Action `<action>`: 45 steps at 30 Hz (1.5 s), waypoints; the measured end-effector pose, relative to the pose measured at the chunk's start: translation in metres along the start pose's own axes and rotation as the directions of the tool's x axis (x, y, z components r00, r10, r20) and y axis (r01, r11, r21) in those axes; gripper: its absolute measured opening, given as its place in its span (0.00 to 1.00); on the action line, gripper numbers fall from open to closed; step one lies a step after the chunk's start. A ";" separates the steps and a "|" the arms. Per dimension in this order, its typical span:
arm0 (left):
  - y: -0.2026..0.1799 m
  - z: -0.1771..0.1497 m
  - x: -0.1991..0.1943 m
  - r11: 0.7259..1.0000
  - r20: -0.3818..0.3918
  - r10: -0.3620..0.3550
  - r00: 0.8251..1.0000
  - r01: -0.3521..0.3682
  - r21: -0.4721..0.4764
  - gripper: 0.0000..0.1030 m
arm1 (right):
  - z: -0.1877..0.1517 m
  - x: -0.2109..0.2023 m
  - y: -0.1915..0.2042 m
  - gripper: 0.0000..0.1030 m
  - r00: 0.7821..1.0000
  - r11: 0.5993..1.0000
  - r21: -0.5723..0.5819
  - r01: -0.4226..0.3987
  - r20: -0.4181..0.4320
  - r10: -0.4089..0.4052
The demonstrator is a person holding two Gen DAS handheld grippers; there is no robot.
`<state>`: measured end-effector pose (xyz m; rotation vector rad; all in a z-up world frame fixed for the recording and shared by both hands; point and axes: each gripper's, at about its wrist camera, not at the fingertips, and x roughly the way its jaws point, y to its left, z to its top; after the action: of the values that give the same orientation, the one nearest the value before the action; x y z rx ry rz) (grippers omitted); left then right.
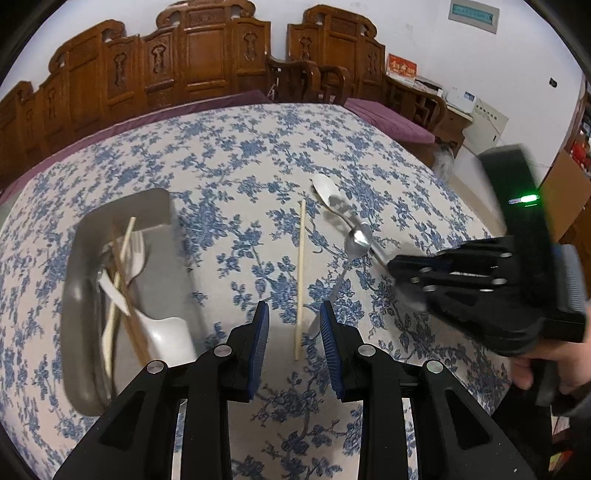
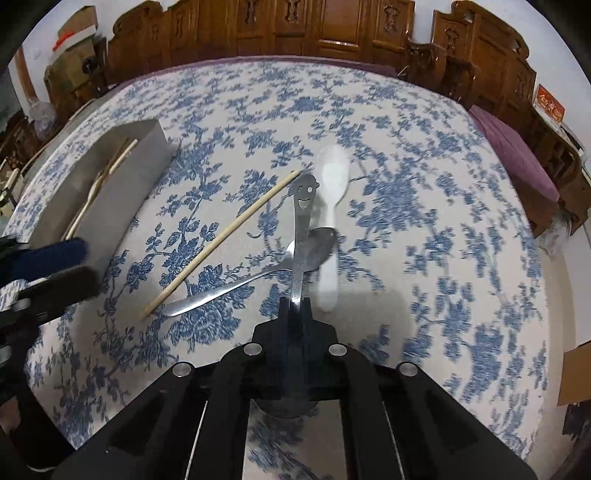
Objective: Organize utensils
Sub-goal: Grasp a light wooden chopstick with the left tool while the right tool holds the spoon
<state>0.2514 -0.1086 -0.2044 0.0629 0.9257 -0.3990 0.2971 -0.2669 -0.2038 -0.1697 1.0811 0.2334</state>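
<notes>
My right gripper (image 2: 294, 304) is shut on a steel spoon with a smiley-face handle (image 2: 303, 192). The handle points away from me and the bowl lies under the jaws. It crosses over a second steel spoon (image 2: 317, 243) lying on the floral cloth, beside a white plastic spoon (image 2: 332, 177) and a single chopstick (image 2: 221, 236). In the left wrist view my left gripper (image 1: 294, 310) stands open above the chopstick (image 1: 300, 266), gripping nothing. The grey tray (image 1: 74, 295) to its left holds a fork, chopsticks and white utensils. The right gripper (image 1: 393, 264) comes in from the right.
A person's hand (image 1: 535, 369) holds the right gripper. Carved wooden benches (image 1: 207, 55) with purple cushions (image 1: 388, 118) line the table's far edge. Cardboard boxes (image 2: 74, 33) stand off the far left corner. The tray (image 2: 103, 177) lies at the table's left side.
</notes>
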 end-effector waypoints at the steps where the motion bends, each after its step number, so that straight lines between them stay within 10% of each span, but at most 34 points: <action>1: -0.003 0.001 0.006 1.000 -0.010 0.000 1.000 0.000 0.006 0.26 | -0.001 -0.005 -0.004 0.07 1.000 1.000 0.002 -0.002 0.007 0.002; 32: -0.019 0.024 0.086 0.994 -0.172 0.107 0.979 -0.101 0.043 0.25 | -0.025 -0.022 -0.041 0.07 0.998 0.998 0.048 -0.037 0.056 0.034; 35: -0.020 0.024 0.086 0.994 -0.174 0.101 0.980 -0.093 0.053 0.04 | -0.024 -0.023 -0.040 0.07 0.998 0.998 0.045 -0.039 0.059 0.037; 45: -0.018 0.021 0.073 0.994 -0.156 0.111 0.982 -0.105 0.043 0.04 | -0.021 -0.032 -0.038 0.07 0.996 0.998 0.041 -0.047 0.078 0.043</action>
<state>0.2999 -0.1525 -0.2472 0.1781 1.0667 -0.3124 0.2751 -0.3119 -0.1847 -0.0975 1.0133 0.2553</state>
